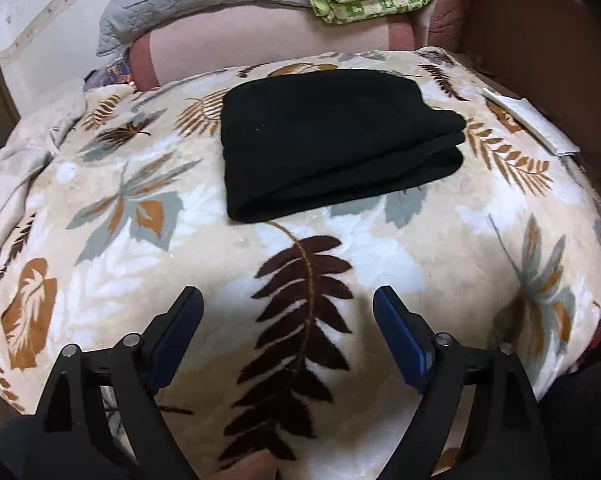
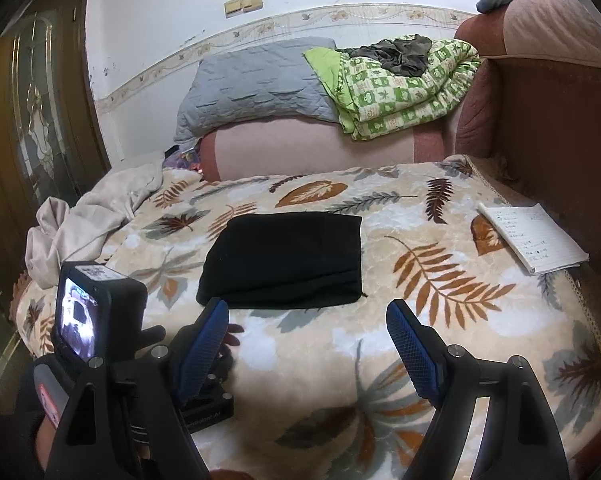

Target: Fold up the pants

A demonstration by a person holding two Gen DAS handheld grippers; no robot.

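Note:
The black pants (image 1: 332, 140) lie folded into a compact stack on the leaf-patterned blanket (image 1: 380, 248), and show in the right wrist view (image 2: 288, 258) too. My left gripper (image 1: 288, 300) is open and empty, hovering over the blanket a little short of the pants. My right gripper (image 2: 308, 312) is open and empty, just short of the near edge of the pants. The left gripper's body with its camera screen (image 2: 88, 316) shows at the left of the right wrist view.
A white notepad (image 2: 532, 236) lies on the blanket at the right. A crumpled beige cloth (image 2: 100, 208) lies at the left. Behind are a pink bolster (image 2: 312, 148), a grey quilt (image 2: 256, 80) and a green patterned quilt (image 2: 404, 88). A brown headboard (image 2: 556, 128) stands at right.

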